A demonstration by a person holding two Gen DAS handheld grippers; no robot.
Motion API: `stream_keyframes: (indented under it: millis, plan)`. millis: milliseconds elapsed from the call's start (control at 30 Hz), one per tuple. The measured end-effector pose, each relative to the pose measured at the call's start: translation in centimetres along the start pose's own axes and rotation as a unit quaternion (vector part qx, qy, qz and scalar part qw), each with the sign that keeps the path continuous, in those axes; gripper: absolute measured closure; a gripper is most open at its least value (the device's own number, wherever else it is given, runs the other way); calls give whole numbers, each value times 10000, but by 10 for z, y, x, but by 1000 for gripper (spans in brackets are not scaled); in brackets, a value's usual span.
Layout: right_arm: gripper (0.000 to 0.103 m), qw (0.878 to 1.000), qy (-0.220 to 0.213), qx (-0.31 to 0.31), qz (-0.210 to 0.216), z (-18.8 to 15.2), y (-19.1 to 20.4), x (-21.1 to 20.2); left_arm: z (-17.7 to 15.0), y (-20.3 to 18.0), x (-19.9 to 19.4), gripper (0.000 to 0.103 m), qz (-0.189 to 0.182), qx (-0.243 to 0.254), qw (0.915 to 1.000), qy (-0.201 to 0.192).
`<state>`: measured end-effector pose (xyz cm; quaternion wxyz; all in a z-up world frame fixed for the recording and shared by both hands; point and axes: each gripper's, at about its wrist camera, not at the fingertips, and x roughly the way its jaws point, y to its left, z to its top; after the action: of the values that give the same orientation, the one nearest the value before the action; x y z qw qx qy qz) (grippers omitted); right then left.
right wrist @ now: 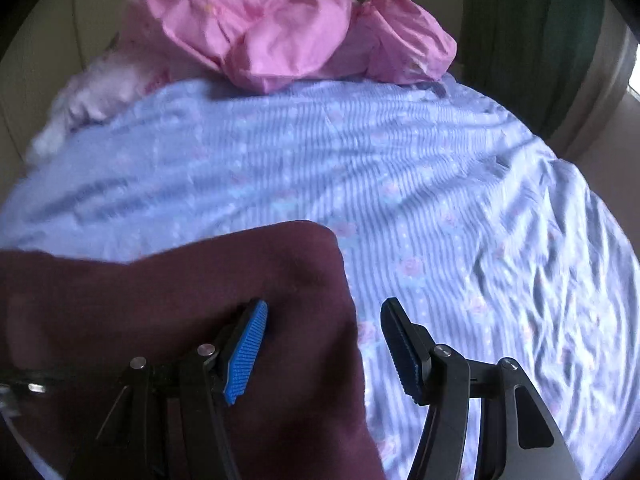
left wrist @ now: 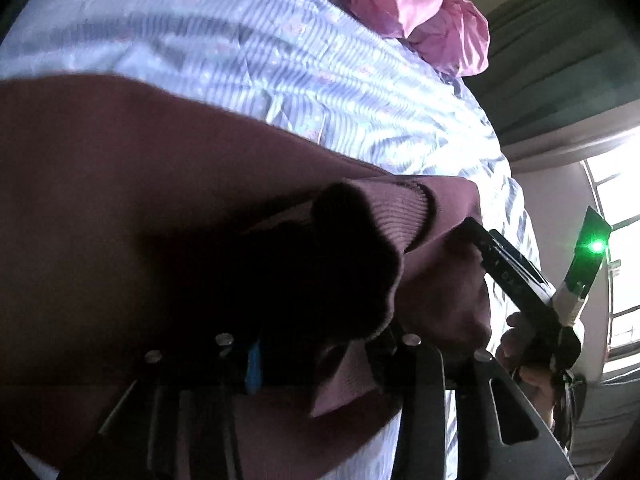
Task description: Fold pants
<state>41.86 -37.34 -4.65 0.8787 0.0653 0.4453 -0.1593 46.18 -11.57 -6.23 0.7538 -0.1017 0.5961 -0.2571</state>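
Maroon pants (left wrist: 120,184) lie on a bed with a blue striped sheet (left wrist: 224,40). In the left wrist view my left gripper (left wrist: 320,364) is shut on a ribbed cuff (left wrist: 404,208) of the pants, which bunches up between the fingers and hides the pads. My right gripper (left wrist: 500,256) shows at the right of that view, held by a hand. In the right wrist view my right gripper (right wrist: 324,344) is open, with blue pads (right wrist: 246,352) apart, straddling the right edge of the pants (right wrist: 160,300) without gripping them.
Pink pillows (right wrist: 288,36) are piled at the head of the bed. A white fluffy item (right wrist: 100,92) lies at the far left. A green curtain (right wrist: 532,40) and a bright window (left wrist: 616,264) are to the right. The sheet (right wrist: 440,200) is wrinkled at the right.
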Motion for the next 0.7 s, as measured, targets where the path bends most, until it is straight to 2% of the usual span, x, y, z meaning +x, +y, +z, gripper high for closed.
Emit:
stream_keyframes:
  millis: [100, 167, 200, 267, 367, 400, 500, 567, 633, 667, 700]
  plan:
    - [43, 9995, -260, -121, -107, -3, 3, -21, -4, -5, -36, 52, 326, 324, 9985, -307]
    - [42, 9978, -608, -122, -249, -4, 6, -44, -12, -4, -72, 51, 549, 550, 9949, -649]
    - [42, 9952, -931, -123, -257, -7, 12, -64, -15, -2, -85, 50, 642, 608, 9931, -776]
    - [43, 9920, -1230, -284, -24, -9, 27, -85, -26, 9, -121, 43, 884, 651, 9867, -1195]
    - [43, 9860, -1452, -581, 587, -18, 68, -113, -48, 40, -170, 30, 1246, 544, 9738, -1824]
    - [43, 9834, -1483, -616, 846, -22, 85, -121, -58, 56, -187, 30, 1455, 447, 9669, -2050]
    - [43, 9800, -1387, -653, 1272, -28, 122, -123, -77, 93, -209, 25, 1959, 199, 9522, -2335]
    - [43, 9809, -1394, -608, 1215, -33, 145, -117, -88, 120, -213, 25, 2189, -99, 9446, -2443]
    - [44, 9807, -1478, -512, 1170, -41, 158, -116, -104, 145, -213, 25, 2409, -476, 9310, -2702]
    - [46, 9797, -1584, -420, 1154, -46, 164, -116, -114, 155, -210, 25, 2510, -660, 9228, -2849]
    - [53, 9800, -1683, -243, 1030, -54, 169, -116, -120, 161, -205, 25, 2541, -796, 9197, -2887]
